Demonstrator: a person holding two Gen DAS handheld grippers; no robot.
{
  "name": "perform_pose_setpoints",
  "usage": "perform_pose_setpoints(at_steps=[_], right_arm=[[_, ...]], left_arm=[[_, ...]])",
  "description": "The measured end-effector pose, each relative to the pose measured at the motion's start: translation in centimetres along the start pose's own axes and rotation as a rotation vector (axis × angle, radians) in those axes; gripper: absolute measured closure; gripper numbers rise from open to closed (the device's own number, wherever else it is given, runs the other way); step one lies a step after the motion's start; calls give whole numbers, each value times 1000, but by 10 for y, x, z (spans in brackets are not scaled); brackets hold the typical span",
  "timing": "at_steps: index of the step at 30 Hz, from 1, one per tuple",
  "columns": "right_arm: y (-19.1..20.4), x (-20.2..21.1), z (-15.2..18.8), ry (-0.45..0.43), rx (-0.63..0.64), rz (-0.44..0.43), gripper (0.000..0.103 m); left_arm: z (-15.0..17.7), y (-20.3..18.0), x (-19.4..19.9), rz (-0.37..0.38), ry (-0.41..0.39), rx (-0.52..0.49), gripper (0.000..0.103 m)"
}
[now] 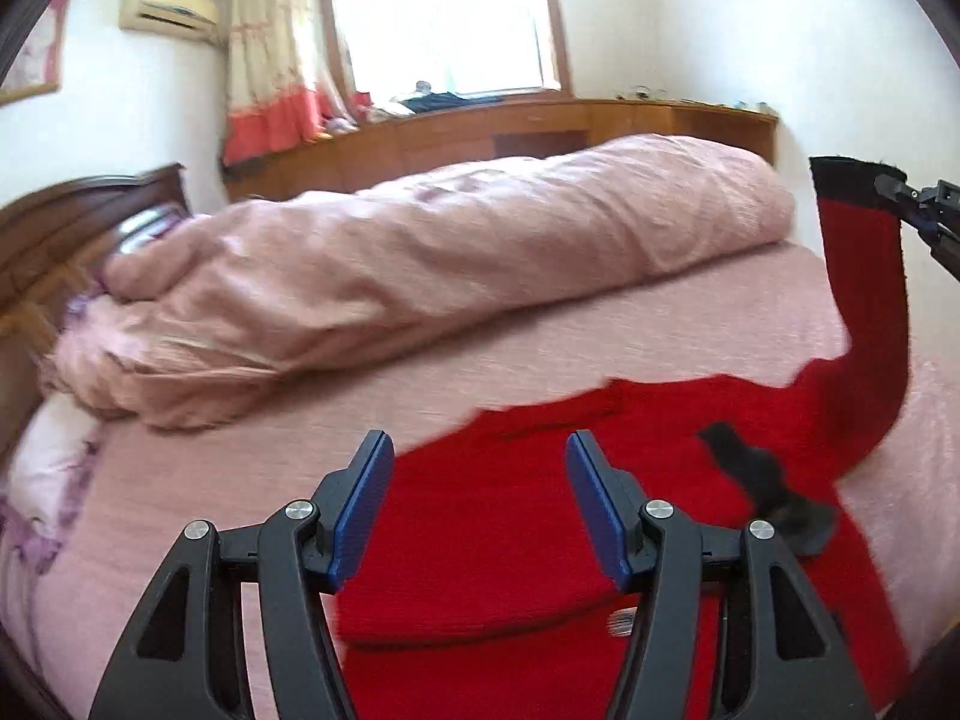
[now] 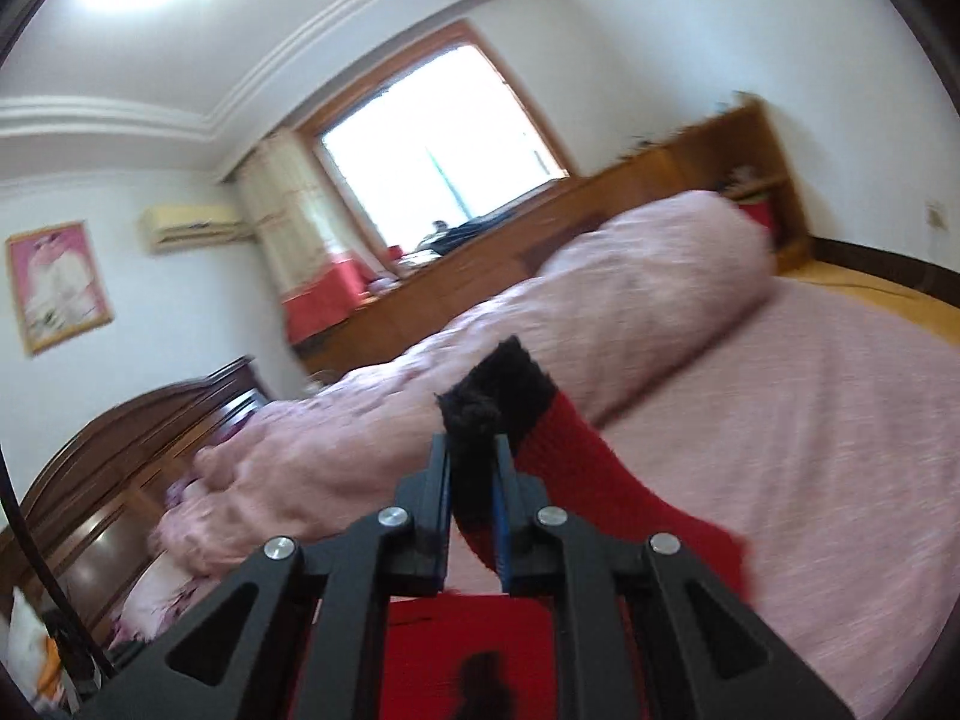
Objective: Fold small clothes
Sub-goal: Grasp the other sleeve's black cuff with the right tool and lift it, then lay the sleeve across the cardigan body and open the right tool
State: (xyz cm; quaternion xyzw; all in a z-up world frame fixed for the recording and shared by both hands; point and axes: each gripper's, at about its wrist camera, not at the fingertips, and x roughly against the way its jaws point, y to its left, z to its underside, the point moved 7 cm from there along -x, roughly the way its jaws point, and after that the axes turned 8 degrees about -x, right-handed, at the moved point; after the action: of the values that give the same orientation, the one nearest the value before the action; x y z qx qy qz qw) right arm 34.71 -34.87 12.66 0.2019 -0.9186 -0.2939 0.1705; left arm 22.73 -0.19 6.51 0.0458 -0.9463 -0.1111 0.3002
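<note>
A small red sweater (image 1: 510,540) with a black figure on its front lies on the pink bedsheet (image 1: 240,480). My left gripper (image 1: 480,450) is open and empty, just above the sweater's left part. My right gripper (image 2: 474,444) is shut on the black cuff (image 2: 498,384) of the sweater's red sleeve (image 2: 576,468) and holds it lifted off the bed. In the left wrist view the raised sleeve (image 1: 870,300) hangs from the right gripper (image 1: 900,195) at the far right. The sweater body (image 2: 468,648) shows below the right gripper.
A rolled pink quilt (image 1: 420,258) lies across the bed behind the sweater. A dark wooden headboard (image 1: 60,228) stands at the left. A wooden cabinet (image 1: 540,132) runs under the window. The bed's edge and wooden floor (image 2: 870,294) are at the right.
</note>
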Motion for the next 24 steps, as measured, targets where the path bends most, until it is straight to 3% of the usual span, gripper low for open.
perform_pose_setpoints(at_steps=[3,5,8,10,13,15,18,24], right_arm=[[61,-29,40,17,45,-32,91],[88,-48,65,37,50,-42,91],[127,-80,117,97,46,-39,91],[142,-86,151,131,104,-20,91],[160,-100,200,183,204,7,91],[164,-111,227,236,242,4,91],[166,-120,250,273,285,14,91],[171,-124,252,291,282,-27,91]], left_arm=[[14,42,-9,-27,-1,59,49],[32,67,-23,-6,7,135,49],[64,97,-41,-2,81,233,49],[75,108,-50,16,103,233,49],[87,119,-64,-40,150,214,49],[91,121,-70,-28,168,235,49],[94,122,-76,-5,183,253,49],[93,109,-73,-10,184,202,49]])
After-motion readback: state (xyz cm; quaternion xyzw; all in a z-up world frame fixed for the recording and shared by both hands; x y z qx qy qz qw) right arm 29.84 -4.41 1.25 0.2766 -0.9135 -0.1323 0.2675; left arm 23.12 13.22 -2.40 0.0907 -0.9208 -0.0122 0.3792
